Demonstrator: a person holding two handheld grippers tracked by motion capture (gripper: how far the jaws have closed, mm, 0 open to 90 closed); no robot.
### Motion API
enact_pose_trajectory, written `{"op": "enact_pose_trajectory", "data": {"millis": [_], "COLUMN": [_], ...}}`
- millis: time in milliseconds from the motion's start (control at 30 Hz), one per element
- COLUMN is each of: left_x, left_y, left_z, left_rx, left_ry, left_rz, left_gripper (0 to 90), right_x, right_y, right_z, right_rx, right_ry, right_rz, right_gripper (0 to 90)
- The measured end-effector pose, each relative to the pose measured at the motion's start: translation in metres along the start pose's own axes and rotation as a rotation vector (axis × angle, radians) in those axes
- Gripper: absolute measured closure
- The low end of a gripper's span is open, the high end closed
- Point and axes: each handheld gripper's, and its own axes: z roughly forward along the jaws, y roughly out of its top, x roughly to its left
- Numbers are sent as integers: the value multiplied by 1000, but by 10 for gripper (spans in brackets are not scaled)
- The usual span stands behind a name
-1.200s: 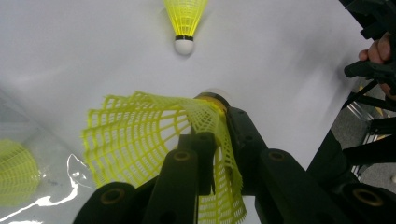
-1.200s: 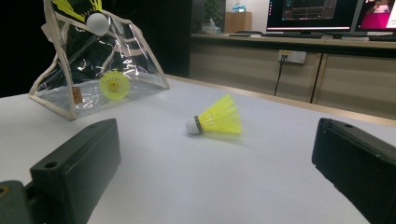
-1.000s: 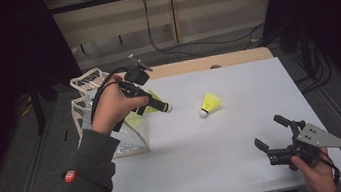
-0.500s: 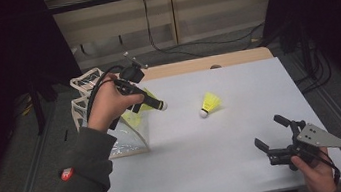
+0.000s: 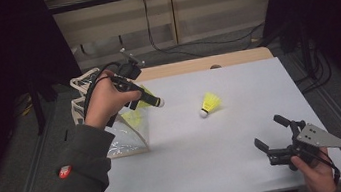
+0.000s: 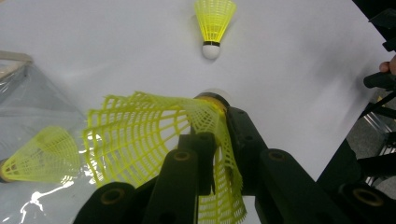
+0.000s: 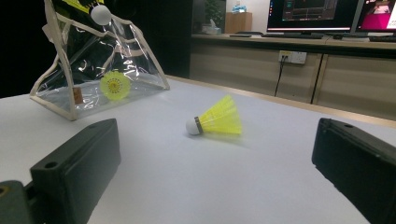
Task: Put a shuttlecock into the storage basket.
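Left gripper (image 5: 151, 100) clamped on shuttlecock (image 6: 159, 126) skirt, now shifted left toward bag (image 5: 126, 137) mouth vs 1 s ago; drop-in looks near. 1 shuttle (image 6: 39, 154) inside, 1 on table (image 5: 210, 103). Right gripper (image 5: 271, 137) jaws apart, idle

Three yellow shuttlecocks in all: one shuttlecock pinched (image 6: 163, 135) between the jaws of the left gripper (image 5: 146, 98), one shuttlecock lying loose (image 5: 208, 104) on the white table (image 5: 247, 156), and one shuttlecock inside (image 6: 39, 156) the clear bag (image 5: 124, 138). That bag is the single one of its kind here, standing at the table's left edge. Two grippers are in play, the left one and the right gripper (image 5: 273, 137), one in each hand, so two hands too. One table. In the right gripper view, two lit monitors (image 7: 313, 14) sit on one long bench (image 7: 280, 42) at the back
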Motion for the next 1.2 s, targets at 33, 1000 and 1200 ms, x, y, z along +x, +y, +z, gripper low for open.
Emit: {"op": "enact_pose_trajectory", "data": {"millis": [33, 1000, 1200], "left_x": [0, 8, 11], "left_y": [0, 2, 1], "left_z": [0, -19, -24], "left_rx": [-6, -29, -35], "left_ry": [4, 40, 50], "left_rz": [-3, -21, -23], "left_gripper": [819, 819, 819], "right_x": [0, 0, 0], "right_y": [0, 0, 1], "right_z": [0, 0, 0], "right_rx": [-1, 0, -2], "right_ry": [1, 1, 5], "right_rz": [0, -1, -5], "right_gripper": [9, 9, 9]}}
